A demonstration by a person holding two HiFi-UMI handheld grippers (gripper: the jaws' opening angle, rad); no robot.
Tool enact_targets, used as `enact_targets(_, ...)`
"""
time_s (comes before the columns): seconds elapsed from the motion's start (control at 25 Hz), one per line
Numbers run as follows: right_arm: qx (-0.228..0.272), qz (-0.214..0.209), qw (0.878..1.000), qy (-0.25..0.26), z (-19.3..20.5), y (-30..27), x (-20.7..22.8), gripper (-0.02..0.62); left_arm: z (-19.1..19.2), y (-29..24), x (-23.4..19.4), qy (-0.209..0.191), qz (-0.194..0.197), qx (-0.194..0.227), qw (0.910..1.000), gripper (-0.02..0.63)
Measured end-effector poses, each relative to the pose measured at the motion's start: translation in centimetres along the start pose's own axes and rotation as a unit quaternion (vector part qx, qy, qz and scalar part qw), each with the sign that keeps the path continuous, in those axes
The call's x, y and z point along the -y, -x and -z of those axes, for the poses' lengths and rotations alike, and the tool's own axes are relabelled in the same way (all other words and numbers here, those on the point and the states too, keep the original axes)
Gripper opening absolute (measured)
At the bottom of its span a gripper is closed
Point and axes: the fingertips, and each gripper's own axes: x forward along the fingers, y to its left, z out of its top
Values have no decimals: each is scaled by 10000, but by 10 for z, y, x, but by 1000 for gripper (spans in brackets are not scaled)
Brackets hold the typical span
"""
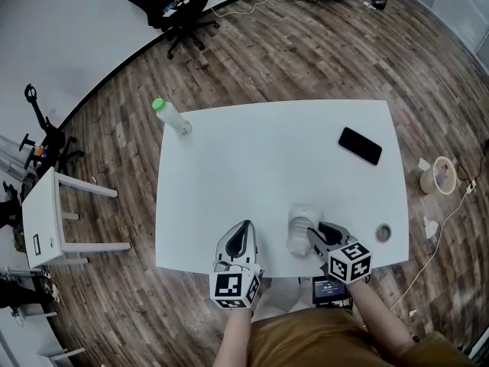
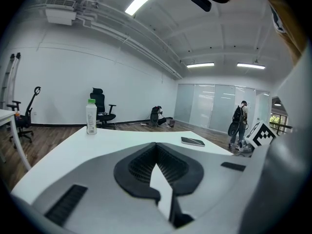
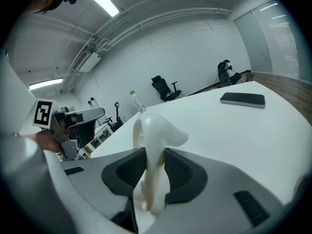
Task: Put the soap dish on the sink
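Note:
The white soap dish [image 1: 299, 228] is near the front edge of the white table [image 1: 267, 151], a little right of centre. My right gripper [image 1: 317, 239] is shut on it. In the right gripper view the dish [image 3: 153, 145] stands on edge between the two black pads of that gripper [image 3: 155, 165], its curved rim rising above them. My left gripper [image 1: 241, 239] rests at the front edge to the left of the dish, apart from it. It is shut with nothing in it [image 2: 156, 165]. No sink shows in any view.
A clear bottle with a green cap [image 1: 171, 117] stands at the table's far left corner. A black phone [image 1: 360, 145] lies at the far right. A round cable hole [image 1: 383, 232] is right of my right gripper. A small white side table [image 1: 46, 220] stands on the floor at left.

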Motion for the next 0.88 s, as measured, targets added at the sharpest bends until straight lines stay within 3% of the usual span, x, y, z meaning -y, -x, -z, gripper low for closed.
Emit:
enact_targets(0.52, -213, 121, 9997, 93, 4, -5, 7, 124, 4, 6, -4, 59, -92, -94, 9999, 8)
enact_targets(0.88, -752, 630, 9947, 319, 22, -12, 21, 126, 2, 9, -7, 49, -124, -63, 9999, 8)
